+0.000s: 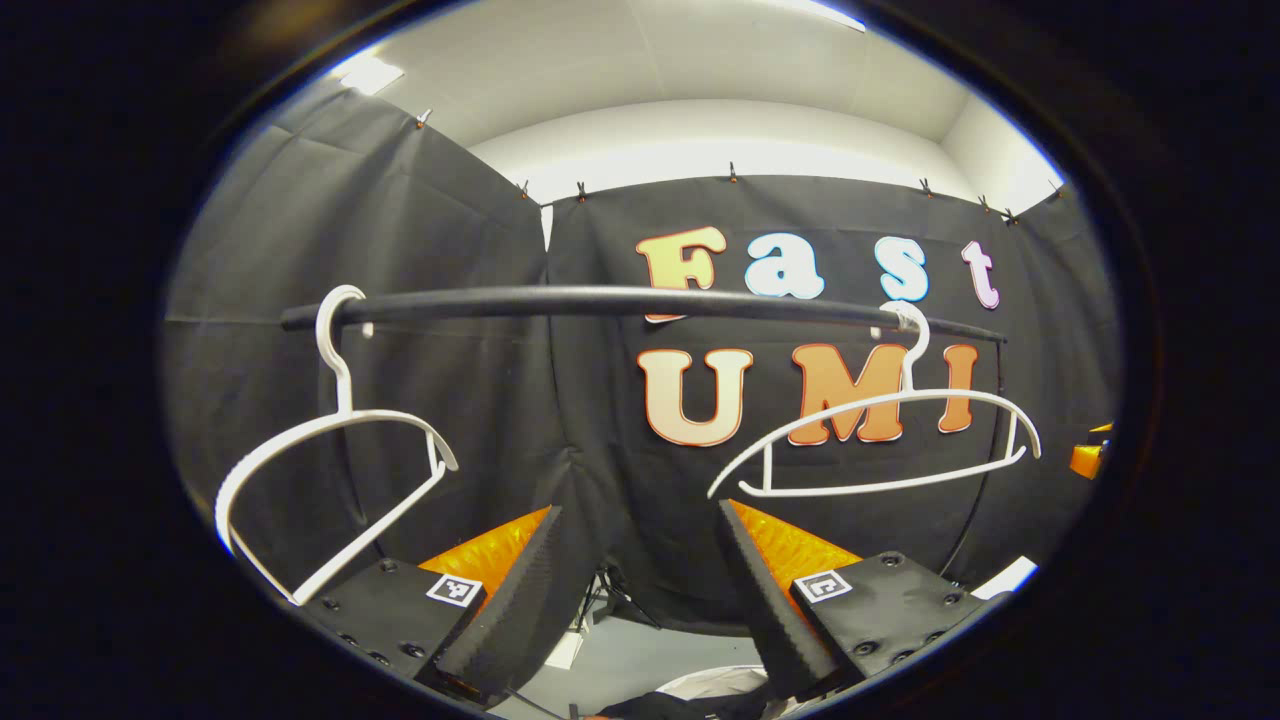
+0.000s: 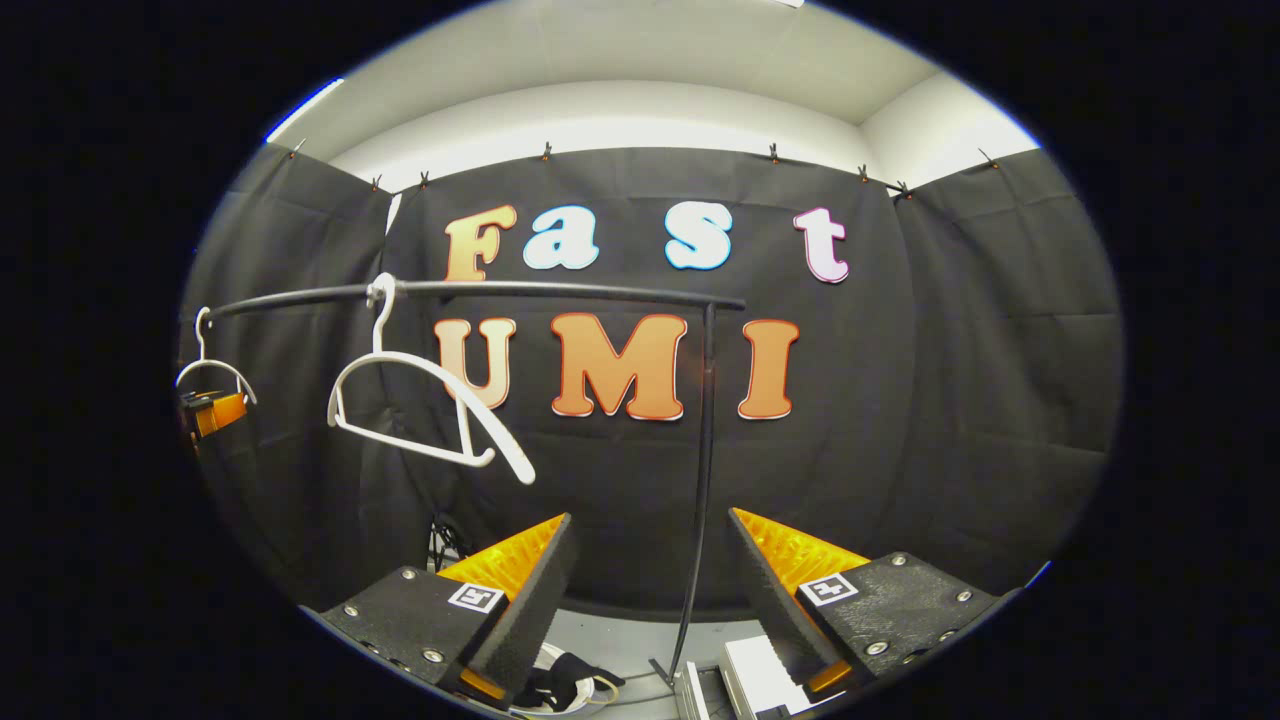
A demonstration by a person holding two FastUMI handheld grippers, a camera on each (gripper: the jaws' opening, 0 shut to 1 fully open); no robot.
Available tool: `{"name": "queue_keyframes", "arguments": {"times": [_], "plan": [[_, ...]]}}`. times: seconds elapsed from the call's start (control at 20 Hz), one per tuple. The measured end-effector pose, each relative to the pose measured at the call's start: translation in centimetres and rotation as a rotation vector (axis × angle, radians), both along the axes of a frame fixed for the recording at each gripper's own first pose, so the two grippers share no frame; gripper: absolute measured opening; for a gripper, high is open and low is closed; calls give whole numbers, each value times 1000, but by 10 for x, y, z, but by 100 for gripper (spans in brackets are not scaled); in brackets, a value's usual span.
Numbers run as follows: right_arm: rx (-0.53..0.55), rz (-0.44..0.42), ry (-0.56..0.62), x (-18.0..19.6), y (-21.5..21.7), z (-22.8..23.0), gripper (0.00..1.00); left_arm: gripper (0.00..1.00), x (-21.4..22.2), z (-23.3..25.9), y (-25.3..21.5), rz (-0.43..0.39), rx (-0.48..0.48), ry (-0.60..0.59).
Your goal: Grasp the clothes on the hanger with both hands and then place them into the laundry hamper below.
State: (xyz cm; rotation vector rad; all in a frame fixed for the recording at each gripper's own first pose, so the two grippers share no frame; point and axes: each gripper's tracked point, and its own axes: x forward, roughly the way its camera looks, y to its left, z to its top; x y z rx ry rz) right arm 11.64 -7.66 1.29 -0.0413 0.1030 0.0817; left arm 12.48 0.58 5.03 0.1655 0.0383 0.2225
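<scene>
Two bare white hangers hang from a black rail (image 1: 620, 300): one on the left (image 1: 330, 470) and one on the right (image 1: 880, 440). My left gripper (image 1: 640, 515) is open below the rail, between the two hangers, holding nothing. In the right gripper view the nearer hanger (image 2: 420, 400) hangs tilted on the rail (image 2: 520, 290), up and to the left of my open, empty right gripper (image 2: 645, 520). Far below, something dark like cloth (image 2: 560, 685) lies by a white rim (image 2: 590, 692); a similar white edge (image 1: 710, 685) is low between the left fingers.
The rack's black upright post (image 2: 705, 450) runs down just in front of my right gripper. White boxes (image 2: 750, 680) sit on the grey floor beside its foot. The other gripper (image 2: 215, 410) is at the far left, under the farther hanger (image 2: 212, 372). Black cloth walls close the booth.
</scene>
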Motion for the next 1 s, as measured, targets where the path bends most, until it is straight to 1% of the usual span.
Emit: {"name": "queue_keyframes", "arguments": {"times": [0.1,0.2,0.25,0.5,0.65,0.9,0.95,1.0], "plan": [[8,-3,-22,0,-2,6,100,96,-1,3,-3,0,-16,-11],[-9,-14,-44,2,-11,11,100,96,-2,5,-4,-1,-29,-16],[-15,-18,-49,2,-15,12,92,96,-1,5,-4,5,-27,-17],[-21,-1,-42,10,-20,6,92,96,-3,-4,-4,37,-62,-9],[-6,25,-37,12,-21,5,92,94,-7,-9,-10,52,-66,-3],[-5,67,-33,14,-17,3,92,94,-17,-9,-17,69,-77,-16],[-8,72,-33,13,-16,3,92,97,-19,-8,-18,69,-77,-20],[-11,75,-34,12,-14,4,92,94,-22,-7,-19,67,-76,-21]]}}
